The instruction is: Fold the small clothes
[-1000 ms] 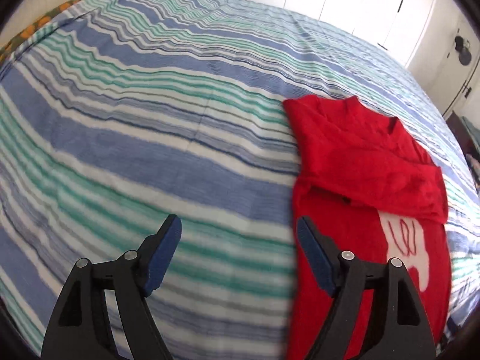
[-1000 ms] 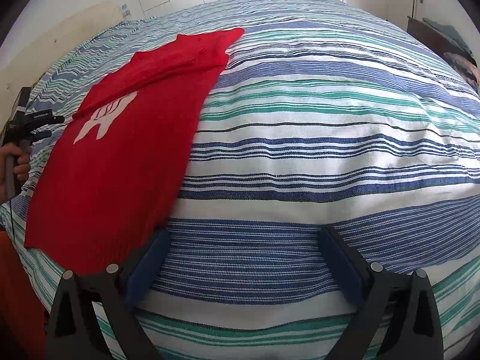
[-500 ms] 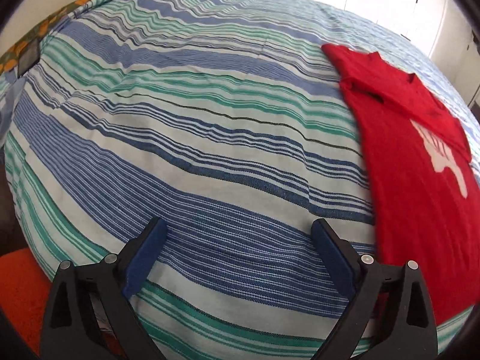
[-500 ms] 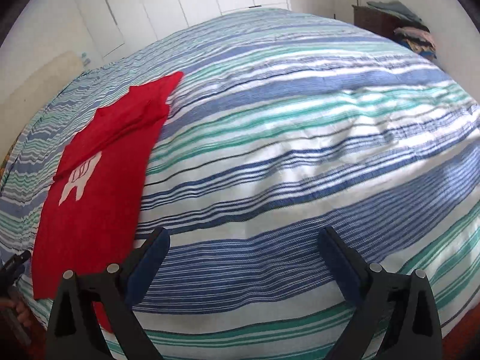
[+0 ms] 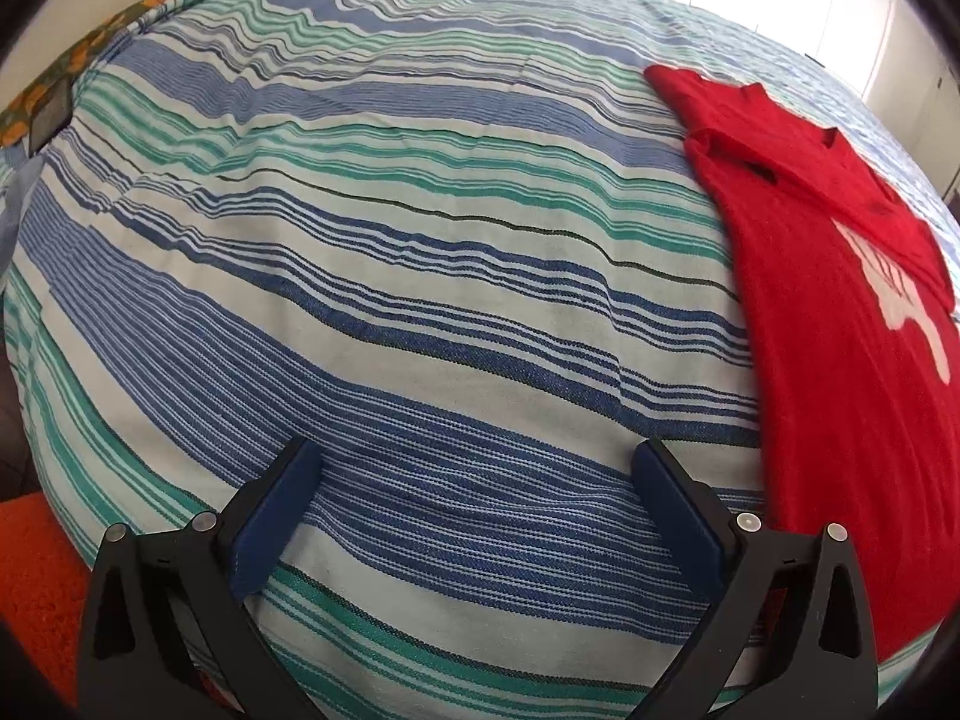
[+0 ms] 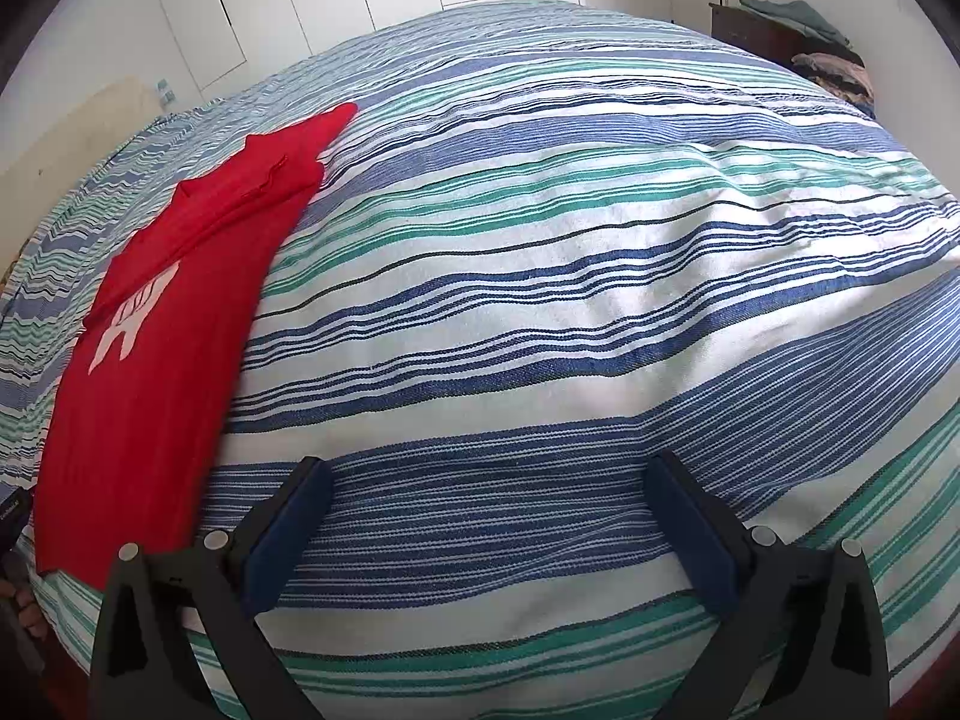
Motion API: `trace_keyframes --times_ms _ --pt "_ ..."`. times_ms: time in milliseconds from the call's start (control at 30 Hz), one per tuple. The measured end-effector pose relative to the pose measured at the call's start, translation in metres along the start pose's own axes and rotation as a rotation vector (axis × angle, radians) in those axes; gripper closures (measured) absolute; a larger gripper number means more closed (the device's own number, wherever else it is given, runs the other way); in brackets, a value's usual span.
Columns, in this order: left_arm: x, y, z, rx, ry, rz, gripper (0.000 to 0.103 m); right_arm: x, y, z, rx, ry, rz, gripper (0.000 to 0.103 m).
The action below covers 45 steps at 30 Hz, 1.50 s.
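The big bed is filling both views, and its striped cover in blue, green and white is looking woven and a bit bumpy, with soft ripples near its far edge. The red shirt is lying flat on the cover, at about 3 o'clock in the left view and at about 9 o'clock in the right view, so it is sitting between the two tools. It is looking thin and soft, with its sleeves already folded over its top part and a white picture showing on the front. The long body of the shirt is still needing a fold, I am guessing. The left gripper has just been opening its fingers, and they are now standing wide with only the cover between them. The right gripper is also holding its fingers wide over bare cover, with nothing in them. To do this step well, each tool should be going to one bottom corner of the shirt, pinching only the red cloth and not the cover under it, then lifting both corners together so the fold is staying straight. A hand is peeking in at 8 o'clock.
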<state>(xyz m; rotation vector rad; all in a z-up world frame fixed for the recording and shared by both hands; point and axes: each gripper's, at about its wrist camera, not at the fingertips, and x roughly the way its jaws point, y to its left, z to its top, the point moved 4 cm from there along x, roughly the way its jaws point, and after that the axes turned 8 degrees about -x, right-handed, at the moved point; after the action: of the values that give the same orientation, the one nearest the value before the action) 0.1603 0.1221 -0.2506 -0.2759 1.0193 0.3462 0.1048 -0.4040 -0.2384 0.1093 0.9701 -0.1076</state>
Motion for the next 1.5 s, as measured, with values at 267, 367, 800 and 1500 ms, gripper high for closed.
trace_keyframes --times_ms 267,367,800,1500 --pt "-0.002 0.0003 -0.0014 0.0 0.002 0.012 0.0 -0.0004 0.0006 -0.0011 -0.02 -0.013 -0.003 0.0" --pt "-0.0031 0.0006 -0.0032 0.011 0.003 0.011 0.001 -0.0019 0.0002 -0.0019 -0.02 -0.017 -0.003 0.0" --pt "-0.0014 -0.0017 -0.0024 0.015 0.011 0.019 0.0 -0.0013 0.0012 -0.002 -0.03 -0.026 -0.015 0.0" --pt "-0.0005 -0.0027 -0.0024 0.021 0.018 0.028 0.0 -0.0009 0.0033 -0.0027 -0.04 -0.033 -0.024 0.0"
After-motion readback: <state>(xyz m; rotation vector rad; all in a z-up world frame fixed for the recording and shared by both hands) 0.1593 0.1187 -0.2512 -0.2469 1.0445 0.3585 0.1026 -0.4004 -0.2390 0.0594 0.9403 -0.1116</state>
